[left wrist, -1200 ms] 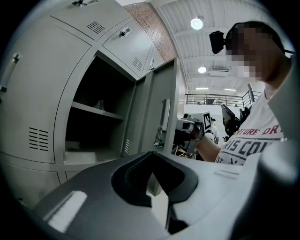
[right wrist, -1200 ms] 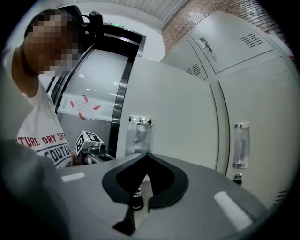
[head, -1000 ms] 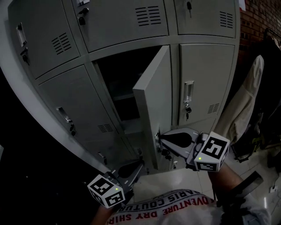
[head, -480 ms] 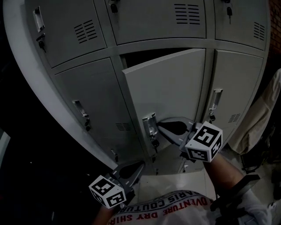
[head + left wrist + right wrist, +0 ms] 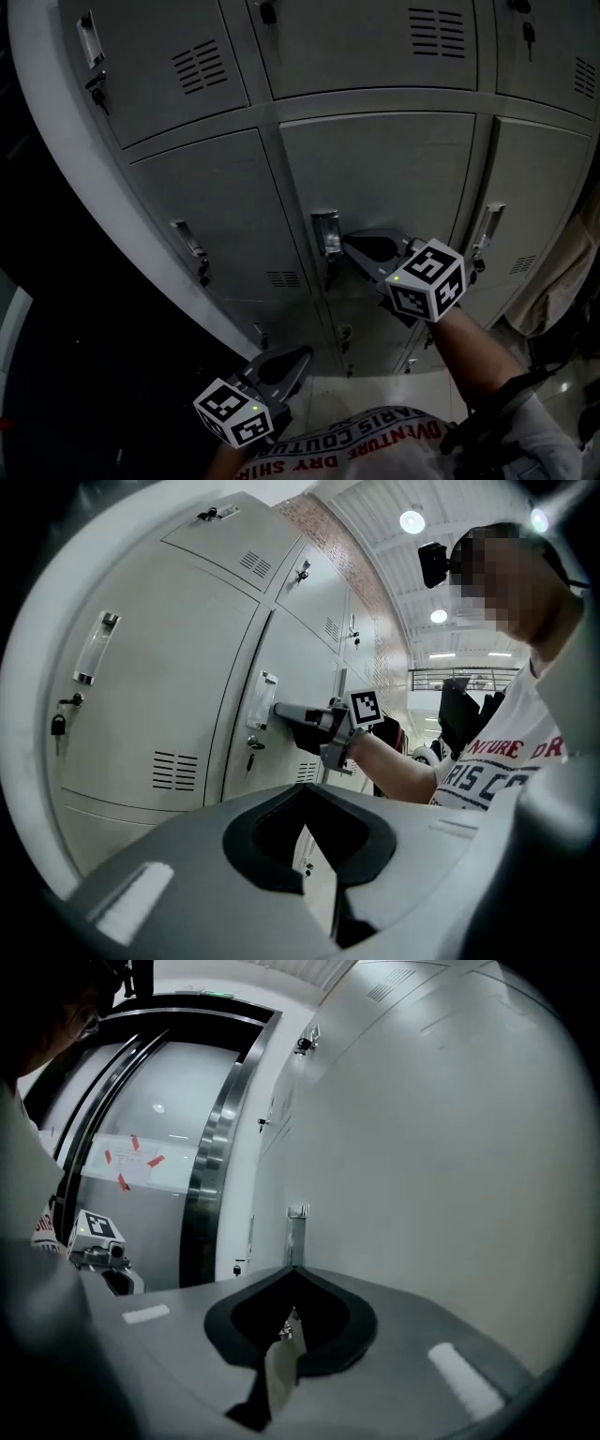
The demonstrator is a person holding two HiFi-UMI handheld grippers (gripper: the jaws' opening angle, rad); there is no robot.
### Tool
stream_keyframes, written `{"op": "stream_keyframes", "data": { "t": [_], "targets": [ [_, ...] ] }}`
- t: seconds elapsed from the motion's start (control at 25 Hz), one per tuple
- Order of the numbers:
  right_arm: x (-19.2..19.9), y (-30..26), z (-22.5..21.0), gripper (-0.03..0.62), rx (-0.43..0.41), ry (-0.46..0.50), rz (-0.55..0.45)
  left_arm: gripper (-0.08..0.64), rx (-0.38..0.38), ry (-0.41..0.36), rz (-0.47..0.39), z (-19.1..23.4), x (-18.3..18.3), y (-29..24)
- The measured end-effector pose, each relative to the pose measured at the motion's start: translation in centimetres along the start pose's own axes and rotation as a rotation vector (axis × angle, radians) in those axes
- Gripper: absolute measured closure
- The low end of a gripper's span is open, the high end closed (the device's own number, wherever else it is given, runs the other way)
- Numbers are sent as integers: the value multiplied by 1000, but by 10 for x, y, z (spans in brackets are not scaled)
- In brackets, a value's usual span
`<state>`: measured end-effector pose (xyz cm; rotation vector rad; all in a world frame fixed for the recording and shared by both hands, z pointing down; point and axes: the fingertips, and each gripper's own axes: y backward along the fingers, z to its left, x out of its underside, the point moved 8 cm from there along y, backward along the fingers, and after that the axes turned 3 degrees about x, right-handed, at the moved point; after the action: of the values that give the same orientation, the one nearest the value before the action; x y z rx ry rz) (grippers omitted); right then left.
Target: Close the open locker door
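Fingers (image 5: 356,247) against flat metal door (image 5: 389,173)

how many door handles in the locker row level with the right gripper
3. The left handle is on the left door, the middle handle is beside the right gripper, and the right handle is on the right door. More may sit out of frame.

We see the locker door (image 5: 384,178) as smooth painted sheet metal, matt grey, with a brighter, glossier metal handle plate (image 5: 325,232). The right gripper (image 5: 349,246) and left gripper (image 5: 302,354) look like smooth matt grey plastic with a black inner lining, and the shirt (image 5: 375,452) is soft cloth with printed lettering.
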<state>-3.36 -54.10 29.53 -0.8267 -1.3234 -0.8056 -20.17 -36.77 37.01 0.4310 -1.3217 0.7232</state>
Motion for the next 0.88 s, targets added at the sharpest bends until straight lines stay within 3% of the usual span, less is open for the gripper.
{"op": "stream_keyframes", "data": {
  "t": [0.28, 0.4, 0.52, 0.72, 0.88],
  "targets": [
    [-2, -7, -6, 597, 4, -14, 4, 555, 2, 24, 0, 10, -5, -6],
    [1, -7, -7, 597, 4, -64, 11, 555, 24, 27, -4, 10, -4, -9],
    [11, 4, 2, 597, -51, -111, 37, 555, 27, 27, 6, 7, -2, -11],
    [42, 35, 29, 597, -70, -35, 134, 555, 50, 43, 9, 2, 5, -13],
    [64, 74, 54, 597, -101, -68, 207, 555, 86, 46, 14, -12, 10, -7]
  ]
}}
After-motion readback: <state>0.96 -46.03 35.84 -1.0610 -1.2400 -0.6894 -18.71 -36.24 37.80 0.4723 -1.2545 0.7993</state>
